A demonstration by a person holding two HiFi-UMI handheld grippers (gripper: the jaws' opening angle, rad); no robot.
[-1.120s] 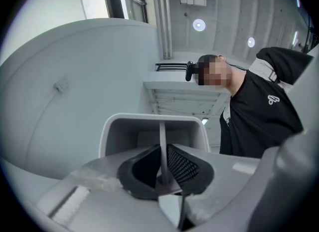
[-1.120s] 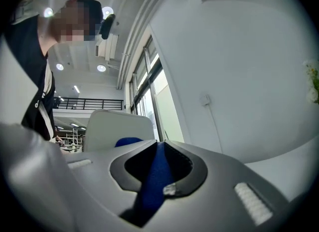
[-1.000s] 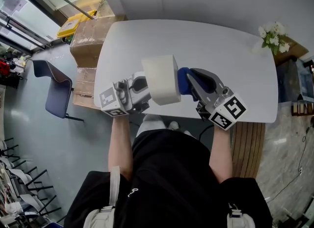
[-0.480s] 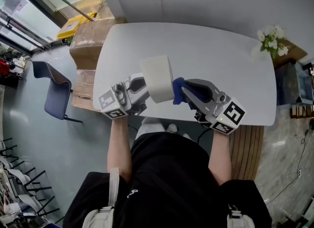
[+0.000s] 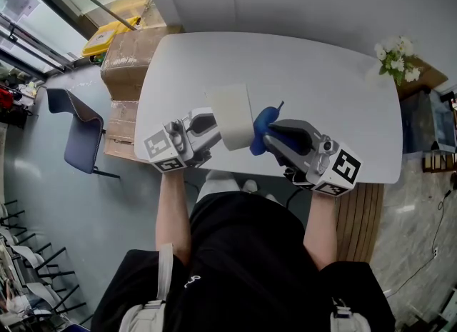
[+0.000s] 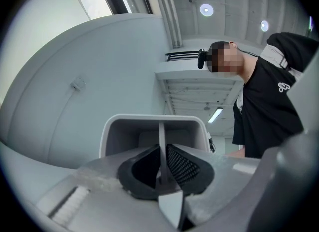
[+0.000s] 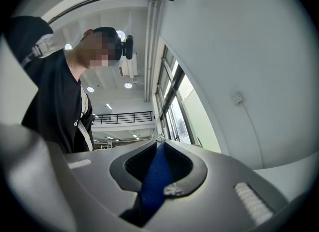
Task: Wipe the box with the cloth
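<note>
In the head view a white box point(image 5: 232, 116) hangs above the near part of the white table point(image 5: 314, 73), held by my left gripper point(image 5: 208, 127), whose jaws are shut on one wall. The left gripper view looks into the open box point(image 6: 154, 131), its thin wall pinched between the black pads point(image 6: 185, 165). My right gripper point(image 5: 270, 135) sits just right of the box, shut on a blue cloth point(image 5: 261, 129). That cloth bunches against the box's right side. In the right gripper view the blue cloth point(image 7: 155, 181) runs between the shut jaws.
Cardboard boxes point(image 5: 127, 52) with a yellow item on top stand at the table's far left, and a blue chair point(image 5: 80, 132) is on the floor left. White flowers point(image 5: 397, 56) sit by the table's far right corner. A wall lies behind.
The right gripper has dropped slightly and drawn the blue cloth down along the box's right side. The box has tilted a little and looks smaller in view.
</note>
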